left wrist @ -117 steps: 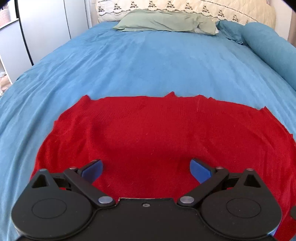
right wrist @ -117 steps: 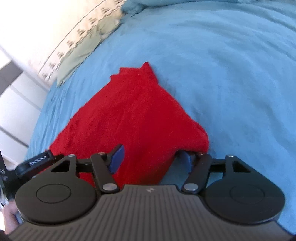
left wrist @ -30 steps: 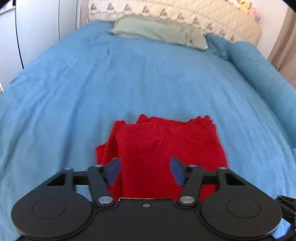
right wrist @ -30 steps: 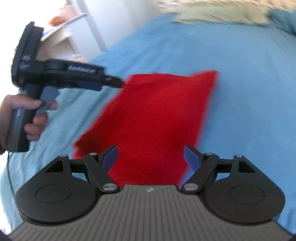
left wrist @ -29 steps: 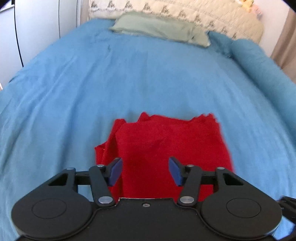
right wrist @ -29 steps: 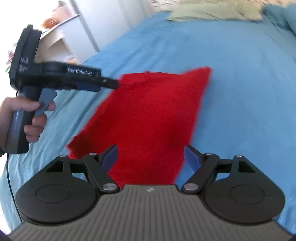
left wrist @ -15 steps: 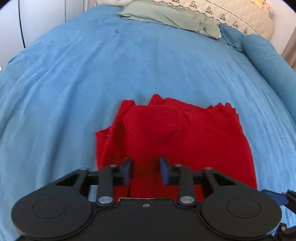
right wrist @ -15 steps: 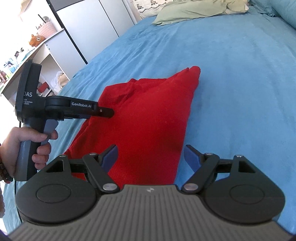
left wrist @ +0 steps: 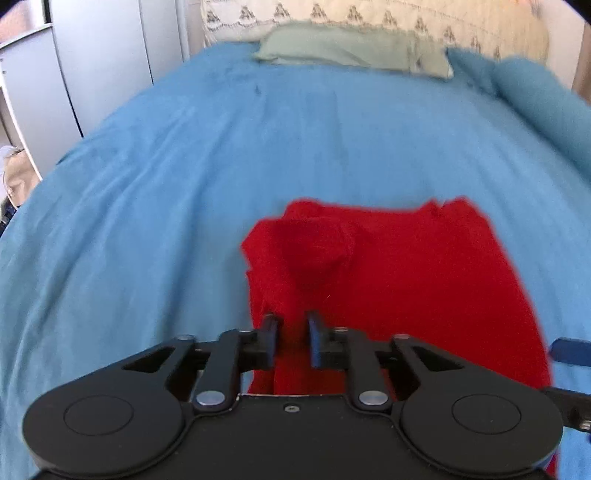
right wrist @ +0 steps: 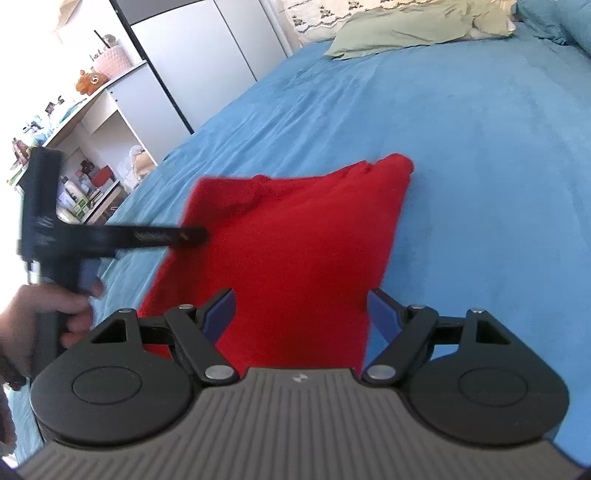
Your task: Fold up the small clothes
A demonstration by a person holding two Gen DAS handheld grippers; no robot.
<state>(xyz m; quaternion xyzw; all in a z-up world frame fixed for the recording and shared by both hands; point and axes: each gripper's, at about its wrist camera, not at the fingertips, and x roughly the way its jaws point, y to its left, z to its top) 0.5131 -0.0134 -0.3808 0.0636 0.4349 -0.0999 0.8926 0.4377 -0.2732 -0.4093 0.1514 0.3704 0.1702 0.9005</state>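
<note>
A red garment (left wrist: 399,273) lies folded into a narrow block on the blue bedspread (left wrist: 184,166). My left gripper (left wrist: 292,339) is shut on the garment's near left edge, and the cloth there is lifted and bunched. In the right wrist view the garment (right wrist: 295,251) runs away from me, and my right gripper (right wrist: 303,310) is open and empty over its near end. The left gripper (right wrist: 192,233) shows there at the garment's left edge, held by a hand (right wrist: 40,317).
A green pillow (left wrist: 351,50) and a patterned headboard cushion (left wrist: 369,18) lie at the bed's far end. A blue bolster (left wrist: 546,99) runs along the right side. White wardrobe doors (left wrist: 92,62) and shelves with small items (right wrist: 74,155) stand to the left.
My left gripper has closed on the garment's left edge and lifted it, bunching the cloth. The right gripper stays open over the near end. The garment went from spread wide to folded narrow.
</note>
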